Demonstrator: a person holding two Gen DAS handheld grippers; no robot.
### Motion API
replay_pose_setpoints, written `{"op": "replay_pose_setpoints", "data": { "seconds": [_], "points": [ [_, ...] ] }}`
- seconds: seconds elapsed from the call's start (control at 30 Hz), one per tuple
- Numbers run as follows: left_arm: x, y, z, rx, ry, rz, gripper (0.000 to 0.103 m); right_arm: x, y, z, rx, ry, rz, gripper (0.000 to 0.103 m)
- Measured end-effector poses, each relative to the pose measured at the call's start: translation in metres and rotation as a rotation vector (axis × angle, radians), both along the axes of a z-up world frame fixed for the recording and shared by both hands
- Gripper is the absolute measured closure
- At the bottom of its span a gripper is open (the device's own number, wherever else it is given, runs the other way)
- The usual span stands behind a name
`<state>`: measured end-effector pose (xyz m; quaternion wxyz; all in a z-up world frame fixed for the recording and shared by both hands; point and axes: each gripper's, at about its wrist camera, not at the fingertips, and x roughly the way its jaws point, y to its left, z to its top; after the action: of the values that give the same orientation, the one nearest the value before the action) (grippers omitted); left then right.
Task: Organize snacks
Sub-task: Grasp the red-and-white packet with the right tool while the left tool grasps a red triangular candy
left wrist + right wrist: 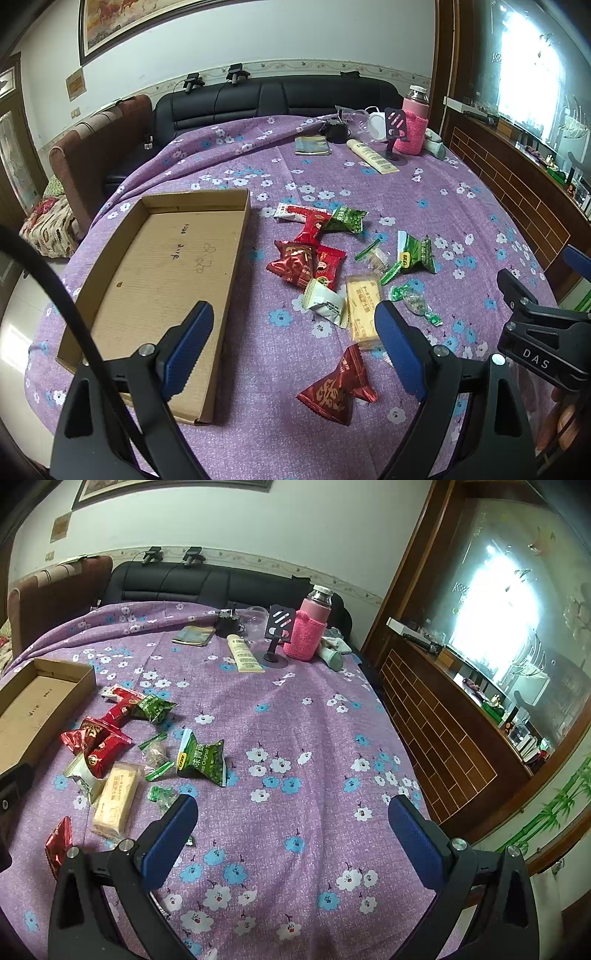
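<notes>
Nothing is sorted yet: my cardboard tray (162, 266) lies bare, a shallow corrugated box on the flowered purple cloth of the bench (332, 435). To its right the snacks (332, 266) lie scattered, crinkly red foil pyramids, green packets, a flat yellow biscuit pack (364, 310). My left fingers (291, 347) and right fingers (291, 830) both hang spread wide, released, gripping nothing.

Daylight pours in from the glass partition (491, 602) on the right, which blows out to a white glare in both views, while the rest of the room sits in soft, even, rather dim light with only faint shadows on the purple tablecloth (369, 192). Fisheye distortion bends the wall, the picture frame (236, 26) and the table edges, and the corners fall to black. The centre is fairly sharp; the edges smear slightly.
</notes>
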<state>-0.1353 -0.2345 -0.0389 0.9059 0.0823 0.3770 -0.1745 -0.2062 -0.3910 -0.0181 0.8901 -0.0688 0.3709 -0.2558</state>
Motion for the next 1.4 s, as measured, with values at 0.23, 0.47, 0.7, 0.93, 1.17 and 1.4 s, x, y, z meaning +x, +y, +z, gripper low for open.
{"op": "replay_pose_setpoints", "data": {
  "seconds": [0.23,0.47,0.7,0.93,1.17,1.4],
  "points": [
    [-0.007,0.016,-0.004,-0.018,0.012,-0.04,0.014,-0.014,-0.004,0.004,0.086,-0.069,0.063,0.0],
    [-0.023,0.018,-0.019,-0.02,0.056,-0.162,0.014,-0.031,-0.011,-0.003,0.368,-0.144,0.267,0.002],
    [-0.036,-0.004,-0.05,0.048,0.108,-0.296,0.014,-0.027,-0.005,-0.033,0.482,-0.028,0.384,0.06],
    [-0.023,-0.013,-0.067,0.079,0.135,-0.3,0.014,-0.018,0.009,-0.047,0.568,0.027,0.487,0.067],
    [-0.008,-0.009,-0.08,0.091,0.169,-0.286,0.018,-0.003,0.026,-0.062,0.552,0.105,0.521,0.067],
    [-0.006,-0.017,-0.084,0.09,0.184,-0.345,0.041,0.007,0.034,-0.082,0.481,0.201,0.496,0.072]
  ]
}}
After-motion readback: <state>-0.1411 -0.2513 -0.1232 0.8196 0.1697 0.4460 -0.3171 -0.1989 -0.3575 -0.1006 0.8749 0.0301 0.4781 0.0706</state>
